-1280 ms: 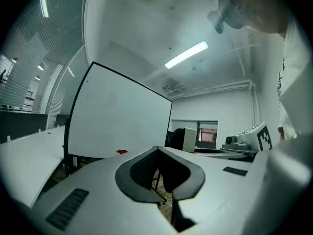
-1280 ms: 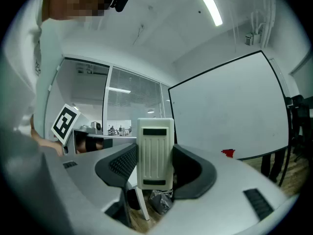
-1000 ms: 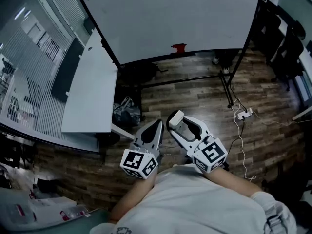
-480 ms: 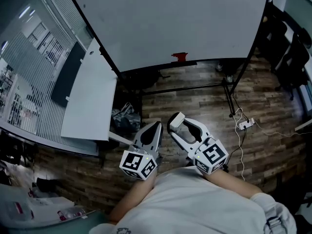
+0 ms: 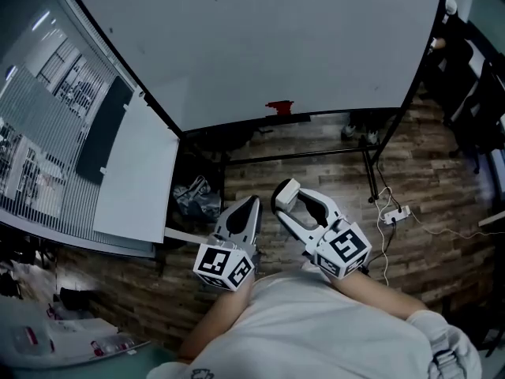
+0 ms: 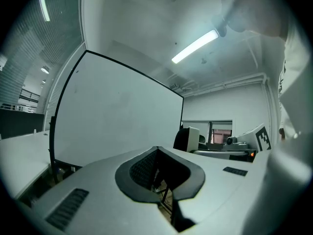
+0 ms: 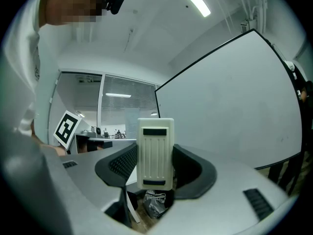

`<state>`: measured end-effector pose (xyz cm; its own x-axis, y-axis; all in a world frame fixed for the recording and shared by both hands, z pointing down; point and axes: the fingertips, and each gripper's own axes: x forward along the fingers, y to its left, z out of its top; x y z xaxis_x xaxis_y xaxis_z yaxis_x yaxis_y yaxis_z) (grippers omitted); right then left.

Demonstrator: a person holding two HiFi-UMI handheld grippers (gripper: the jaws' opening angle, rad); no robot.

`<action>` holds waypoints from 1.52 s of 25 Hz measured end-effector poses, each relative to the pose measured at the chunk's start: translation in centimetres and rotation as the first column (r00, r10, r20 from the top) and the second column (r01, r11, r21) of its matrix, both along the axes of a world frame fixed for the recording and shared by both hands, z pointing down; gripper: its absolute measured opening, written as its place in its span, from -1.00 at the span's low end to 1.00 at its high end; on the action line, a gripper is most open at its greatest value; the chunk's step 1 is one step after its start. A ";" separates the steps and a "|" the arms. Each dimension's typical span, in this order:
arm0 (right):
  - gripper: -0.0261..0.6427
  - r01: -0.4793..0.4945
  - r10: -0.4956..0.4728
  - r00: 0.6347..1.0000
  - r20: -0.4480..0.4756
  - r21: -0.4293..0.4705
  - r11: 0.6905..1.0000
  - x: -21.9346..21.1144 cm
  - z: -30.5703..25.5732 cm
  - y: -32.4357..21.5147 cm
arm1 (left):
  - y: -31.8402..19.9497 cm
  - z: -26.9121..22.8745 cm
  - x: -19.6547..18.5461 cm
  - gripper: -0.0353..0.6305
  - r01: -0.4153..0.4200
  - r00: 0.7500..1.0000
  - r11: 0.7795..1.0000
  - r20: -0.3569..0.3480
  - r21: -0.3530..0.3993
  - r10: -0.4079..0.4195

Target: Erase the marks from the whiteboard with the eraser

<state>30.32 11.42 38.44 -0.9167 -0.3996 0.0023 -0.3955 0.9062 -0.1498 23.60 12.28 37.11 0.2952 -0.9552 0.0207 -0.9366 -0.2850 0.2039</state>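
The whiteboard (image 5: 268, 38) fills the top of the head view on its black stand, and I see no marks on its surface. A small red object (image 5: 278, 106) sits on its bottom ledge. My right gripper (image 5: 293, 204) is held low near my body, shut on a white ribbed eraser (image 5: 286, 190) that stands upright between the jaws (image 7: 155, 153). My left gripper (image 5: 246, 210) is beside it, shut with nothing in it. The board (image 6: 117, 116) also shows blank in the left gripper view and in the right gripper view (image 7: 230, 116).
A white desk (image 5: 138, 172) with a dark monitor (image 5: 102, 129) stands left of the board, with a black bag (image 5: 193, 196) on the wood floor beside it. The stand's legs (image 5: 369, 164), a power strip with cable (image 5: 394, 213) and black chairs (image 5: 473, 93) lie to the right.
The view has shifted so the whiteboard fills more of the frame and its ledge sits lower. Both grippers hold almost the same place, the eraser still gripped.
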 end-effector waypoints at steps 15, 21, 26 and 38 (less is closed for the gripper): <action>-0.22 -0.001 0.001 1.000 -0.007 -0.034 0.999 1.7 1.5 -6.0 | -6.2 1.1 1.6 -0.87 -0.006 1.000 1.000 0.001 -0.022 0.006; -0.22 -0.021 0.021 1.000 -0.015 -0.005 1.000 -0.3 1.1 -7.5 | -7.9 1.4 -0.1 -0.87 -0.031 1.000 0.999 -0.006 -0.022 0.031; -0.22 -0.050 0.049 0.998 -0.024 -0.018 0.999 -2.6 1.6 -9.3 | -9.7 1.4 -2.4 -0.87 -0.057 0.998 0.998 -0.010 -0.017 0.057; -0.22 -0.116 0.115 0.993 -0.032 -0.014 0.993 -11.0 1.2 -12.7 | -13.9 1.3 -10.9 -0.87 -0.127 0.992 0.992 -0.023 -0.017 0.127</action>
